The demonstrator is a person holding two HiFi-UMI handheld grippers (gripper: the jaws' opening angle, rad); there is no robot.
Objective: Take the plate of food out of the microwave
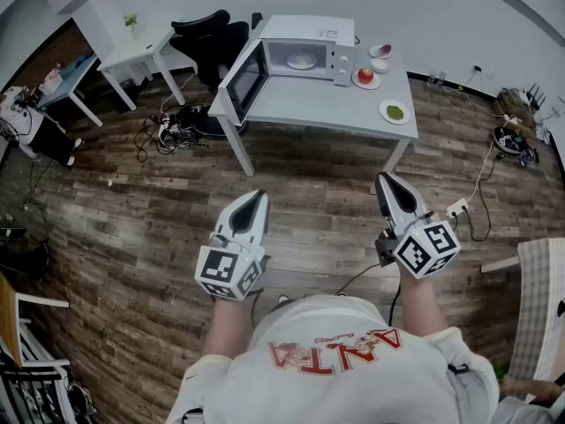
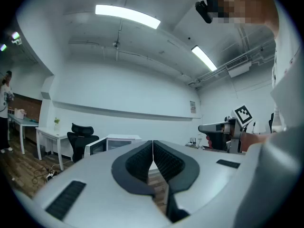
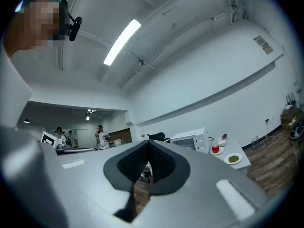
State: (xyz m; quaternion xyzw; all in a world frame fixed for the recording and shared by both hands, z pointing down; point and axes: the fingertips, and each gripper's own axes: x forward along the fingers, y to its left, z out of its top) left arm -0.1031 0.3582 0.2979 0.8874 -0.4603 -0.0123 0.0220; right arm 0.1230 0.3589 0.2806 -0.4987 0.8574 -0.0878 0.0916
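A white microwave (image 1: 307, 49) stands on a grey table (image 1: 318, 106) across the room, with its door (image 1: 244, 80) swung open to the left. Inside it lies a white plate (image 1: 301, 60); I cannot make out the food on it. My left gripper (image 1: 257, 199) and right gripper (image 1: 387, 182) are held side by side over the wooden floor, well short of the table. Both are shut and hold nothing. The left gripper (image 2: 153, 145) points towards the microwave (image 2: 114, 142). Past the shut right gripper (image 3: 148, 147), the microwave (image 3: 192, 139) shows small.
Right of the microwave on the table are stacked bowls (image 1: 380, 56), a plate with a red fruit (image 1: 365, 78) and a plate of green food (image 1: 395, 111). A black office chair (image 1: 212, 35), a white desk (image 1: 134, 53) and floor cables (image 1: 168, 126) lie left. A power strip (image 1: 455, 208) is on the floor at right.
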